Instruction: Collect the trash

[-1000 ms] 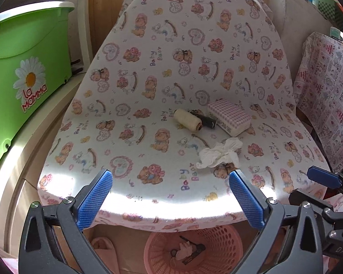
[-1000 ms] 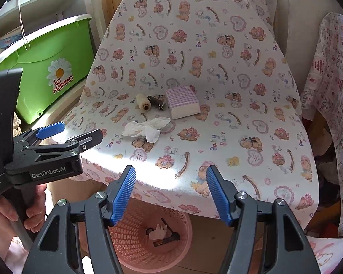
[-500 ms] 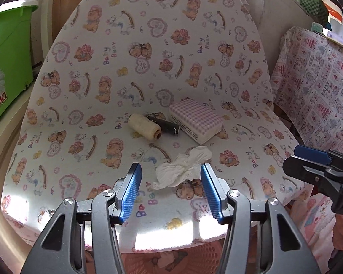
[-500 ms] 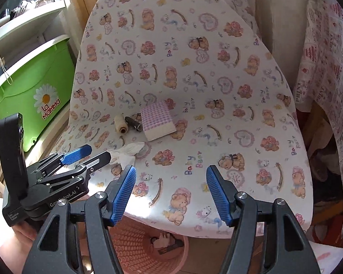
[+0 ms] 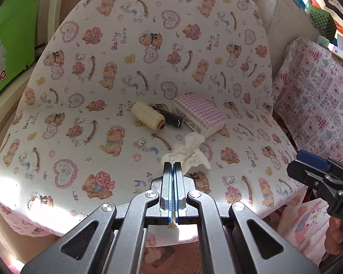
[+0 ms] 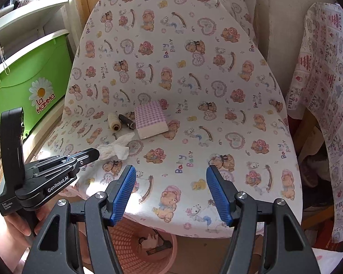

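Observation:
A crumpled white tissue (image 5: 189, 153) lies on the seat of a chair covered in teddy-bear cloth (image 5: 91, 105). My left gripper (image 5: 173, 166) is shut with its tips at the tissue's near edge, pinching it; it shows the same in the right wrist view (image 6: 96, 153), tips against the tissue (image 6: 116, 148). My right gripper (image 6: 169, 194) is open and empty, held above the seat's front edge. A pink trash basket (image 6: 171, 251) with some scraps in it stands on the floor under the seat front.
On the seat behind the tissue lie a cream thread spool (image 5: 147, 115), a dark spool (image 5: 169, 116) and a pink checked box (image 5: 199, 114). A green bin (image 6: 29, 84) stands left. A printed cloth (image 5: 315, 105) hangs at the right.
My left gripper moved forward to the tissue and went from wide open to shut on its near edge. My right gripper rose and shifted a little, staying open.

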A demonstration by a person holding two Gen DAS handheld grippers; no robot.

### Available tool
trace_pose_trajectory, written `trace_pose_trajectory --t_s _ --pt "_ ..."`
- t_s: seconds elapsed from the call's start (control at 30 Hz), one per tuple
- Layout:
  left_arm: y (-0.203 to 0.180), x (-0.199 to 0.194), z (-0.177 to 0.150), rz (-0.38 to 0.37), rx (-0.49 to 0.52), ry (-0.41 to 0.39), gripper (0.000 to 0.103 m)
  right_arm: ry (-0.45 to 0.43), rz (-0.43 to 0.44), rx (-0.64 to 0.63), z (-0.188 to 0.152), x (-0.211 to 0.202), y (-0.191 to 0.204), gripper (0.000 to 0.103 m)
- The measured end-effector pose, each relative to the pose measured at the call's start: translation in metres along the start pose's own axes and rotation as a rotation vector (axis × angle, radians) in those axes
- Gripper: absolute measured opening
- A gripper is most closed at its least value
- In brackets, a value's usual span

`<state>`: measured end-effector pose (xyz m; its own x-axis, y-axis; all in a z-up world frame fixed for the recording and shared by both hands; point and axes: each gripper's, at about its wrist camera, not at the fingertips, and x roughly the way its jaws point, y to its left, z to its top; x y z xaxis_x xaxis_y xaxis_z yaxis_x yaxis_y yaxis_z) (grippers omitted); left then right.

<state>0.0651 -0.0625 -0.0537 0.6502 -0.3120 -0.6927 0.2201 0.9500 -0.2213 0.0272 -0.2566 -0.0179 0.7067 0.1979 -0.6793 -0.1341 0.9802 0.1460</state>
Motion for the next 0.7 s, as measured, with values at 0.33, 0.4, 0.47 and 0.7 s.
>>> trace_pose_trajectory --t_s 0.33,0.4,0.47,0.7 --pt "-0.008 -0.031 -0.01 0.194 0.05 -0.013 0.001 0.012 -0.003 -0.016 -0.005 0.0 0.004 0.066" --pt "-0.013 -0.038 -0.012 0.212 0.066 -0.016 0.001 0.018 -0.001 -0.02 -0.006 0.001 0.006 0.066" --pt "-0.014 -0.042 -0.013 0.219 0.062 -0.011 0.001 0.024 -0.001 -0.02 -0.008 0.002 0.007 0.066" --pt "-0.004 -0.037 -0.015 0.195 0.01 0.03 0.022 0.03 0.002 -0.029 -0.009 0.004 0.011 0.066"
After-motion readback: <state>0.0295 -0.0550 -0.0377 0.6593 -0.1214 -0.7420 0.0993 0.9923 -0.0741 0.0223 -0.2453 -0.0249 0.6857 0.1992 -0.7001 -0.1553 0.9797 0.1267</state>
